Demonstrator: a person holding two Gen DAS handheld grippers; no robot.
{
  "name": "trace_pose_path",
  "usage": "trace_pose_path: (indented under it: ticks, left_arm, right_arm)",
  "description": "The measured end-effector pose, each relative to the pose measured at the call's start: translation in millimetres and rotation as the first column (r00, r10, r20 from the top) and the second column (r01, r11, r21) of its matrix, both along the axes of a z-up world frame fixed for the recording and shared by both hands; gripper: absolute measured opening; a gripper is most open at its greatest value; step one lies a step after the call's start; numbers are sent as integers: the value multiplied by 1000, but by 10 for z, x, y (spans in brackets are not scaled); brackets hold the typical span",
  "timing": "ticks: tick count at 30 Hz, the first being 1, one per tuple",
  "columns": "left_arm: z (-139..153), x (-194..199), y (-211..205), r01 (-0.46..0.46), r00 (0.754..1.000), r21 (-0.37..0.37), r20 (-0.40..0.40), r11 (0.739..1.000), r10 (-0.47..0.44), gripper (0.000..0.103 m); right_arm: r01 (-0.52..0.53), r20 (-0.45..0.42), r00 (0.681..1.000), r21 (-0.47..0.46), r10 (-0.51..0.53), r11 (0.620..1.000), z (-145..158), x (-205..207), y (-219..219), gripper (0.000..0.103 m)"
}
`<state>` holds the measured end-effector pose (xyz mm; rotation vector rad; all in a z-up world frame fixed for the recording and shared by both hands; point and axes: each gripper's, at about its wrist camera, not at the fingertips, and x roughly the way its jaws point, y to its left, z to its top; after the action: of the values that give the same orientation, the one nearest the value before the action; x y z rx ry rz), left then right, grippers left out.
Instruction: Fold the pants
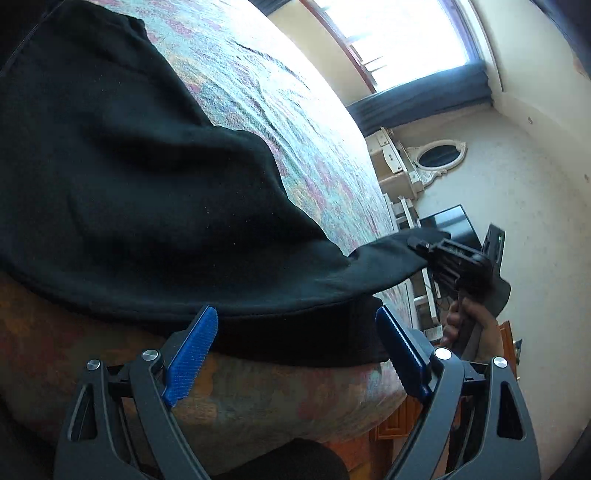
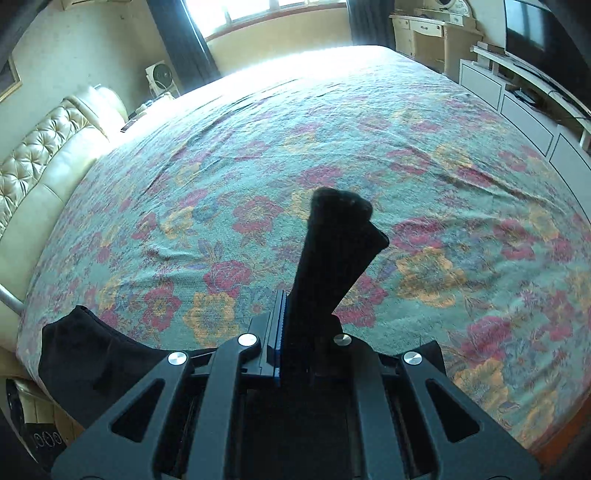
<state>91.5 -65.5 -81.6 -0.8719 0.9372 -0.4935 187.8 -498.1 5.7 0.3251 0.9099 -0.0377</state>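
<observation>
Bedroom. Large bed [image 2: 258,155] under a teal floral bedspread [image 2: 424,192] with red and yellow blooms. Cream tufted headboard [image 2: 40,158] along its left side. Bright window [image 2: 266,11] beyond, dark curtains [image 2: 184,40] either side. Cream walls. Pale dresser [image 2: 424,33], oval mirror [image 1: 439,155], dark TV screen [image 2: 532,29] above a white low cabinet [image 2: 517,107].
</observation>
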Motion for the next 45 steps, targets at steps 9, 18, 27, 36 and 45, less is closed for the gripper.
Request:
trace_pose_path:
  ticks: [9, 18, 27, 36, 45]
  left_arm:
    - [-260, -34, -113, -155, 984, -100, -103, 983, 145, 86]
    - [-262, 55, -84, -243, 967, -82, -99, 966, 235, 86]
    - [-210, -30, -145, -250, 968, -14, -30, 968, 250, 75]
    - [-198, -118, -196, -215, 976, 92, -3, 972, 216, 46]
    - [-262, -91, -116, -234, 970, 5, -68, 972, 234, 56]
  right_arm:
    - [21, 46, 999, 155, -28, 988, -227, -386, -260, 9]
    - [42, 60, 996, 310, -64, 950, -418, -639, -475, 9]
    - [42, 93, 992, 401, -86, 915, -600, -983, -614, 9]
    - [125, 15, 988, 523, -155, 843, -1126, -1288, -790, 9]
    - [115, 44, 985, 559, -168, 821, -1108, -1273, -811, 9]
